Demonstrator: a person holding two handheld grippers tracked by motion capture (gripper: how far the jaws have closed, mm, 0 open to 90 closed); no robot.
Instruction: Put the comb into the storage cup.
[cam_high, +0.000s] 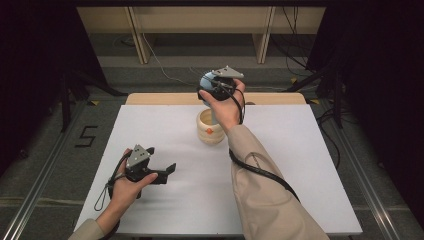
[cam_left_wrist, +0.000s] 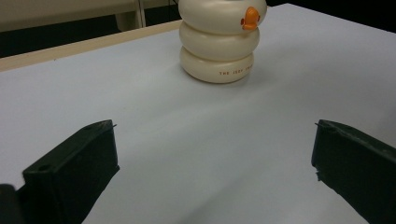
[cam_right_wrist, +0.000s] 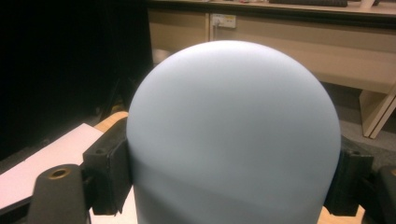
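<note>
The right gripper, clamped on the pale blue dome lid, is holding it above the cream ringed pot mid-table, probably needing lowering next, while the left gripper is waiting near, jaws apart.

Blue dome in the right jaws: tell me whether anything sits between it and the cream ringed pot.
Nothing visible does. The right gripper holds the blue dome in the air beyond the cream ringed pot, whose top looks open. The left gripper rests off to the side, jaws open.
</note>
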